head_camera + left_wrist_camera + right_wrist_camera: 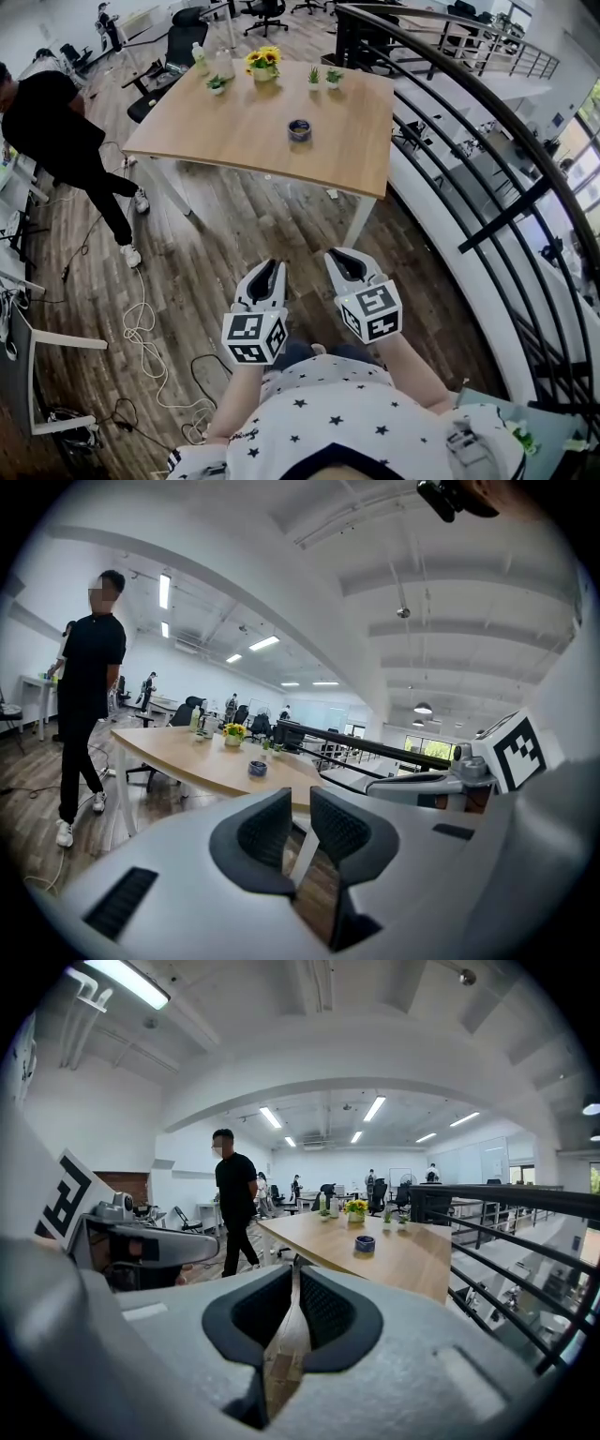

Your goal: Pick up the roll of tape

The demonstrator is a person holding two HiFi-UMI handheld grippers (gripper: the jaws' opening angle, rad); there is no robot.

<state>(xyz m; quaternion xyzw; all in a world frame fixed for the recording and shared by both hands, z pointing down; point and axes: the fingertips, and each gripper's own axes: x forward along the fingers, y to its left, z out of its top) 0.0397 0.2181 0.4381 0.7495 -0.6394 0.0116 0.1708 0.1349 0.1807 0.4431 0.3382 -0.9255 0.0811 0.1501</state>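
Tape first: the roll of tape (299, 129) lies flat near the middle of the bench (225, 141), hole facing up, with a pot of yellow flowers (263, 64) and small plants (323, 77) behind it. Only wooden floor (234, 234) and the bench's near edge lie between it and the grippers, with a railing (450, 103) to the right. The left gripper (300, 803) has its fingers slightly apart on nothing, and the right gripper (293, 1274) has its fingers closed together, empty.
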